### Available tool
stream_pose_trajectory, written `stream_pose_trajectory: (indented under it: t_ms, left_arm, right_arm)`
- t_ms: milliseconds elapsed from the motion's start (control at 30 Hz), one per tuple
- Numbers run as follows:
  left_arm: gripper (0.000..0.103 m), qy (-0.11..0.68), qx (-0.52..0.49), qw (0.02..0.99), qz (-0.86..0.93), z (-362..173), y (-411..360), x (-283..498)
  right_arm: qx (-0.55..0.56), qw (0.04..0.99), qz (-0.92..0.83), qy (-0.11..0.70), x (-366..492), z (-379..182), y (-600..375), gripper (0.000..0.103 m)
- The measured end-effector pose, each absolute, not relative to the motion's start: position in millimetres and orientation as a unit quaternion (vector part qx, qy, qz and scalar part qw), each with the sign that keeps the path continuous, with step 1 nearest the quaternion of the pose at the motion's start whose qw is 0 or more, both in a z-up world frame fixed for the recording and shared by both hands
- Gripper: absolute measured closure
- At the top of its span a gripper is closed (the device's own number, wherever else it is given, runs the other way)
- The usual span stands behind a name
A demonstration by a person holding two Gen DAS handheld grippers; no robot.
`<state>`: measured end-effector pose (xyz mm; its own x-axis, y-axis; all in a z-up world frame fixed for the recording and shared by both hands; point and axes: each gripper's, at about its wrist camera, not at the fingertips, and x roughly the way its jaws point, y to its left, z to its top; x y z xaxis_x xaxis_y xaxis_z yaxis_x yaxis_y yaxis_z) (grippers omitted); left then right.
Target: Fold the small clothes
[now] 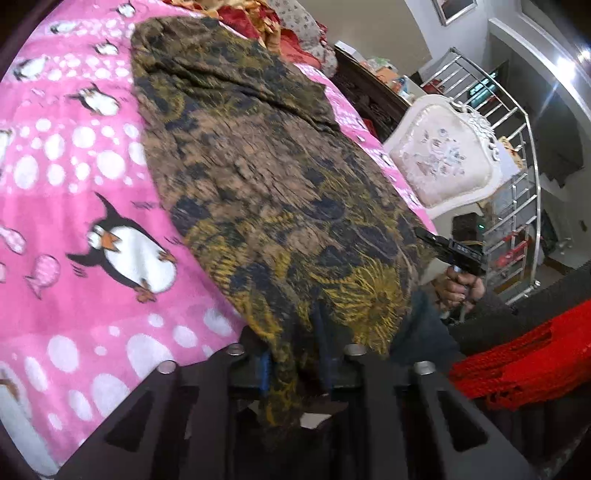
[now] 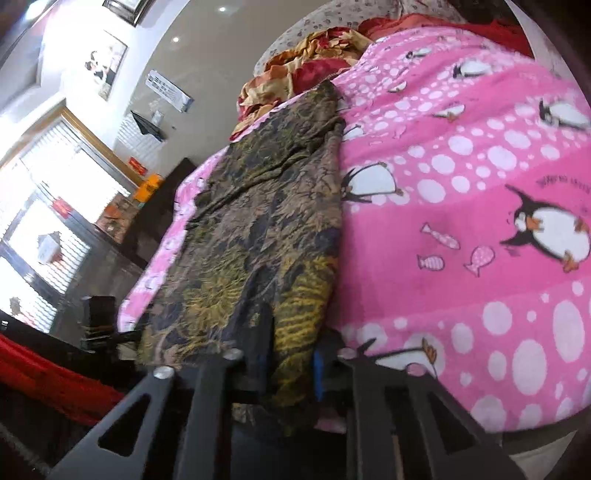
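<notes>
A brown, black and yellow patterned garment [image 1: 258, 177] lies stretched lengthwise on a pink penguin blanket [image 1: 74, 184]; it also shows in the right wrist view [image 2: 266, 221]. My left gripper [image 1: 295, 365] is shut on the garment's near edge, which bunches between its fingers. My right gripper [image 2: 288, 358] is shut on the same near edge at the other corner. The right gripper also shows in the left wrist view [image 1: 454, 254], held in a hand beside the bed's edge. The left gripper's body shows in the right wrist view [image 2: 99, 321].
A pile of red, orange and floral cloth [image 1: 280, 26] lies at the bed's far end. A white padded chair [image 1: 443, 158] and a metal railing [image 1: 517, 177] stand beside the bed. A red knitted sleeve [image 1: 524, 354] is at the near right. A dark cabinet [image 2: 122, 229] stands by the window.
</notes>
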<state>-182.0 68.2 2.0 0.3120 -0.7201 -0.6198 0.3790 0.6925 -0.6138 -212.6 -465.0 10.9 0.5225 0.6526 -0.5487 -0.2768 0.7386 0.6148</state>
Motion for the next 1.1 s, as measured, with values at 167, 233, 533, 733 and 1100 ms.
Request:
stream_pose_trajectory:
  t_ms: [167,233,533,733,1100]
  left_arm:
    - [0.103,0.442,-0.209,0.803,-0.339,23.1,88.0,-180.7]
    - [0.103,0.426,-0.220,0.808,-0.343,32.7,93.1,-180.0]
    - [0.103,0.367,-0.219,0.818,-0.385,77.0,113.3,-200.8]
    - [0.103,0.329,-0.253,0.813,-0.409,105.4,145.8,-224.2]
    - [0.103,0.350,-0.240,0.794,-0.435,104.5,128.9,-212.8]
  right_arm:
    - [0.233,0.846,0.290,0.382,-230.7,31.0,-464.8,0.096]
    - [0.246,0.846,0.306,0.362,-240.2,43.1,-469.0,0.097]
    - [0.247,0.850,0.355,0.302,-279.8,95.8,-457.9,0.098]
    - [0.253,0.847,0.371,0.285,-311.4,116.6,-472.1,0.098]
    - [0.290,0.836,0.377,0.275,-314.0,108.6,-487.7,0.098]
